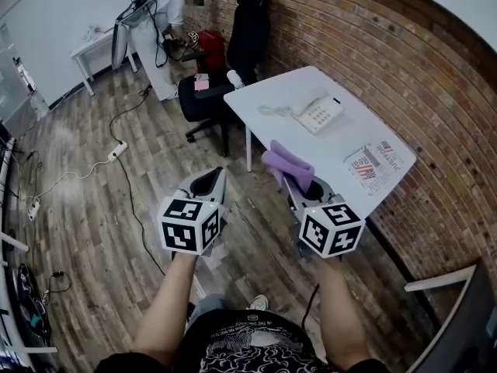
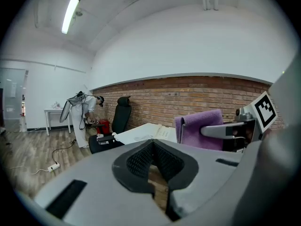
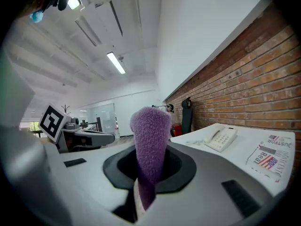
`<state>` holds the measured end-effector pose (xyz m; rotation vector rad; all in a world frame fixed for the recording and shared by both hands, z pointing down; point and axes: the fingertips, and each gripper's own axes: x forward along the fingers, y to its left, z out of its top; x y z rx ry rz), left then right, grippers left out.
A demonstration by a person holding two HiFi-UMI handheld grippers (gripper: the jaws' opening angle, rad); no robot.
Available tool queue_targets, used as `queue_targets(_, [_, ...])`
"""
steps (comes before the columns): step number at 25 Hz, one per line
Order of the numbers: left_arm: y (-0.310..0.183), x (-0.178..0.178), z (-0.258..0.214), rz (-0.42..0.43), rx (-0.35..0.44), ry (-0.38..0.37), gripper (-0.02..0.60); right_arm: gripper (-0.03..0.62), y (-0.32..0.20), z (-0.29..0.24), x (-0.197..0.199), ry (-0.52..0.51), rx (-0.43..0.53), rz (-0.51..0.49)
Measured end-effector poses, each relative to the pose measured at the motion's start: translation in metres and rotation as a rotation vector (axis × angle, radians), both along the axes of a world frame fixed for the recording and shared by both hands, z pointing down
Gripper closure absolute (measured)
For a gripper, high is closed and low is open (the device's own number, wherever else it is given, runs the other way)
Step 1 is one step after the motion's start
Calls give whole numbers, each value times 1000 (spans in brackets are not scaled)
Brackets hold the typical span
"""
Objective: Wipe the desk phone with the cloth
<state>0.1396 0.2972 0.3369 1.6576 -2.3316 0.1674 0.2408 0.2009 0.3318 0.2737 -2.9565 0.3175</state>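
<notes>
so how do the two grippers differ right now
The right gripper is shut on the purple cloth, which sticks up from its jaws; the left gripper is shut on nothing. The right gripper is nearer the white table; the left gripper is farther out over the floor. Both are off the table, short of the desk phone.

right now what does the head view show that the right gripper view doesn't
Only the head view shows the white power strip lying on the wood-plank floor, and the person's forearms behind the grippers. Only the right gripper view shows the ceiling with its long strip lights. Both show the fluffy purple cloth clamped in the right gripper, the white desk phone and a printed paper lying apart on the white table, and the red brick wall.
</notes>
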Motion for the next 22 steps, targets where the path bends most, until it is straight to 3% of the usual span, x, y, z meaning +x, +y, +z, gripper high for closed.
queue_targets(11, [-31, -27, 20, -3, -32, 20, 575, 546, -36, 21, -27, 20, -42, 4])
queue_targets(22, [-99, -126, 28, 81, -46, 34, 575, 546, -93, 31, -121, 42, -53, 72])
